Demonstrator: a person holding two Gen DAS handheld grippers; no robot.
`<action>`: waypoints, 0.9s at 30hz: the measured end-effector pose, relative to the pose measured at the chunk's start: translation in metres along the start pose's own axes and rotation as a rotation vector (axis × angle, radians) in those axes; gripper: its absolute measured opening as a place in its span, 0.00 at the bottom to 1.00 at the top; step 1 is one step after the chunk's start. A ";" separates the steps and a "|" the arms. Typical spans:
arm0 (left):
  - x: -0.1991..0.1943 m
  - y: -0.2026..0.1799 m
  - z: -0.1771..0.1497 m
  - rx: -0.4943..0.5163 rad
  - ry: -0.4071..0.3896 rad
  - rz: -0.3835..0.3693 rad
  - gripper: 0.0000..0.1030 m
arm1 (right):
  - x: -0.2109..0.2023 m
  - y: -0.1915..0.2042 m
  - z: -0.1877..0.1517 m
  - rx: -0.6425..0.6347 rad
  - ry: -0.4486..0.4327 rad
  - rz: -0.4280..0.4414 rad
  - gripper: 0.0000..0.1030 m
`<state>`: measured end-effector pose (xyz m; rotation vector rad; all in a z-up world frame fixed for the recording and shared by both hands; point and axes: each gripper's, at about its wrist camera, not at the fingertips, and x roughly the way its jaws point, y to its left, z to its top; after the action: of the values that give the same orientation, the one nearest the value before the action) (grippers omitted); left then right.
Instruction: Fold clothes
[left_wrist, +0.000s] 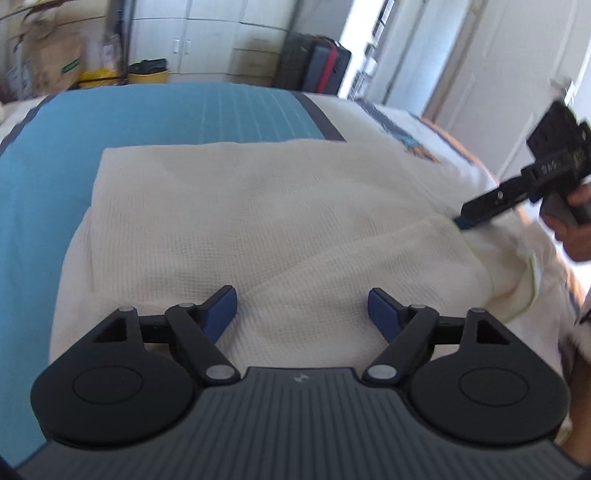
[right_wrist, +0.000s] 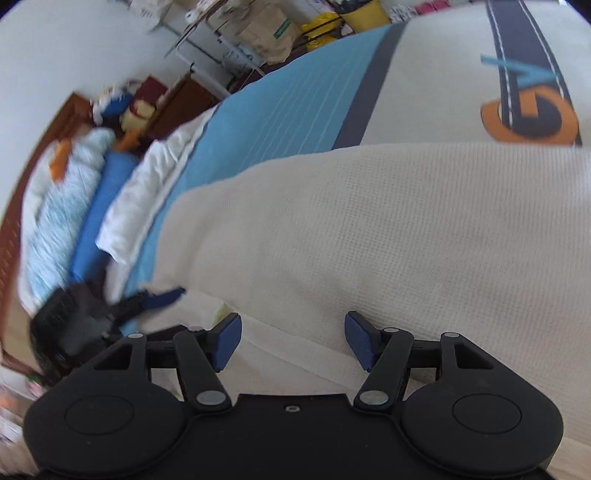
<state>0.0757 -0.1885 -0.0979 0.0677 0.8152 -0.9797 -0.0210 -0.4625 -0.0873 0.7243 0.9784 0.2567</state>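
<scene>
The cream waffle-knit garment (left_wrist: 258, 206) lies spread on the bed (left_wrist: 55, 177), directly under and ahead of the left claw (left_wrist: 302, 308), whose blue-padded fingers stand wide apart with nothing between them, just above the cloth. In the left wrist view the right claw (left_wrist: 466, 218) sits at about 3 o'clock, its blue tip down at a folded-over flap of the garment; whether it pinches that edge cannot be told from here. In the right wrist view the right claw (right_wrist: 293, 341) is released, its pads spread over the fabric (right_wrist: 388, 229), which fills the frame from 12 to 4 o'clock. The left claw (right_wrist: 162, 297) shows blurred at about 8 o'clock, near the garment's edge. The garment is pale cream with a fine grid texture, mostly flat, with one layer folded diagonally across and a thin yellow-green trim on the hem at 3 o'clock in the left wrist view. The bed cover beneath is blue with a dark stripe.
</scene>
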 end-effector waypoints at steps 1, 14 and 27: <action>-0.002 -0.003 -0.001 0.023 0.005 0.010 0.77 | 0.002 -0.001 0.000 0.013 0.001 0.015 0.69; -0.056 -0.029 -0.017 -0.016 0.002 0.039 0.01 | 0.000 0.035 -0.055 0.005 0.211 0.107 0.69; -0.094 -0.033 -0.054 -0.150 0.026 0.111 0.21 | 0.012 0.104 -0.113 -0.194 0.374 0.082 0.69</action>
<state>-0.0083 -0.1189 -0.0663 -0.0035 0.8976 -0.8118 -0.0954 -0.3297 -0.0657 0.5481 1.2591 0.5660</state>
